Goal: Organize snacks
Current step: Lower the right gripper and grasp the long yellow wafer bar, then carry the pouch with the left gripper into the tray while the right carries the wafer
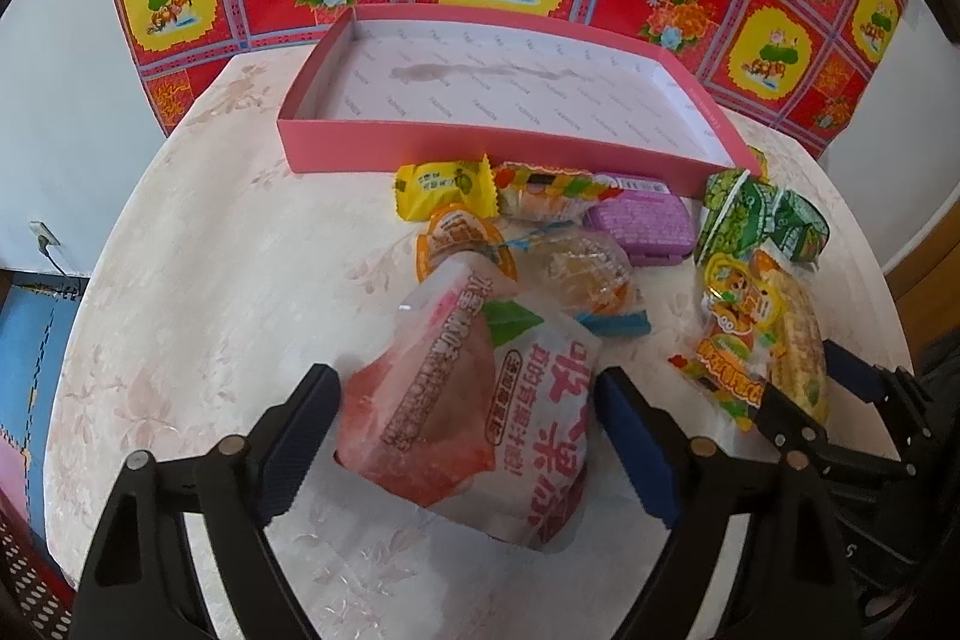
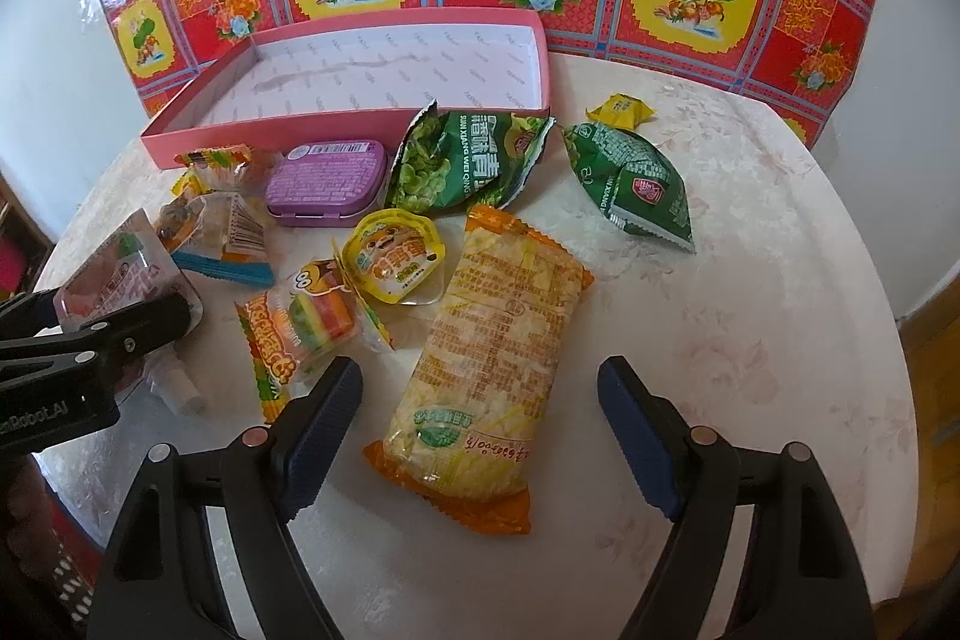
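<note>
Left fingers [image 1: 468, 436] wide around pouch [image 1: 474, 394], right fingers [image 2: 480, 430] wide over wafers [image 2: 486, 364]; squeeze centrally, then box [image 1: 336, 142].

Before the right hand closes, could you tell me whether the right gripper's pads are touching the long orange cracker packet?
Apart. The right wrist view shows the right gripper open, with bare tablecloth visible between each pad and the long orange cracker packet.

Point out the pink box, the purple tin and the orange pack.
Pink box [image 1: 480, 147]: left wrist view, near outer wall.
Purple tin [image 2: 324, 181]: right wrist view, middle of lid.
Orange pack [image 2: 486, 364]: right wrist view, middle of wrapper.
</note>
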A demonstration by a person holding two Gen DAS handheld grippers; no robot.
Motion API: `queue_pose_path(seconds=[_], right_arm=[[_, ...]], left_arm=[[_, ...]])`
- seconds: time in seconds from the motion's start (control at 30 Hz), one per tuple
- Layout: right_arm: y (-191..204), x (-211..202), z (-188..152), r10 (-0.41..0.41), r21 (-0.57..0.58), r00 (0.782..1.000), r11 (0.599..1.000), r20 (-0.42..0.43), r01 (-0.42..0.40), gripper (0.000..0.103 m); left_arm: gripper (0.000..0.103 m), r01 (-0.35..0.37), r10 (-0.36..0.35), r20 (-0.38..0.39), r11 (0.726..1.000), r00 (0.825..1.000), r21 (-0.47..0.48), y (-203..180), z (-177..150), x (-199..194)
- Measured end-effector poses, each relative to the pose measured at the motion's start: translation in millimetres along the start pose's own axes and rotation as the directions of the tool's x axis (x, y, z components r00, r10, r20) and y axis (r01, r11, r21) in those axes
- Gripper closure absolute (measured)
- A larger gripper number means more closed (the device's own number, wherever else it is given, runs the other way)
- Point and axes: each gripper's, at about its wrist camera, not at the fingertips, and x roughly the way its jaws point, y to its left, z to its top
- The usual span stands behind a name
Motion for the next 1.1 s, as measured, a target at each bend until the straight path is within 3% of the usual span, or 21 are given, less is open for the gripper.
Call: queue_pose_path(seconds=[0.13,0.33,0.47,0.9,1.1], right_arm=[[-0.3,-0.8,0.4,-0.005,0.003,1.000,1.000,0.002,0.004,0.023],[-7.5,-4.1,0.4,-0.020,0.027,1.000,0.999,0.012,0.020,0.040],[-10.6,-6.3,0.4,-0.025,0.039,1.000,0.999,0.019,0.024,0.060],[-14.8,-13.1,-3.9,-0.010,0.071,1.000,0.997,0.021,0.008,0.064],[-16.3,-24.5,-4.7,-0.007,0.072,0.998,0.997,0.060,0.003,0.064]], left_arm=[[0.025,0.011,-0.011,0.008,1.000,1.000,0.009,-3.0,-0.4,-2.8],[0.029,0.012,-0.012,0.006,1.000,1.000,0.001,-2.6,-0.8,-6.3],[0.030,-0.004,0.004,0.012,1.000,1.000,0.000,-2.2,-1.8,-9.3],[0.030,-0.020,0.021,0.061,1.000,0.998,-0.022,5.7,-1.3,-26.6],[0.030,-0.025,0.027,0.084,0.999,0.996,-0.027,7.3,-0.7,-35.0]])
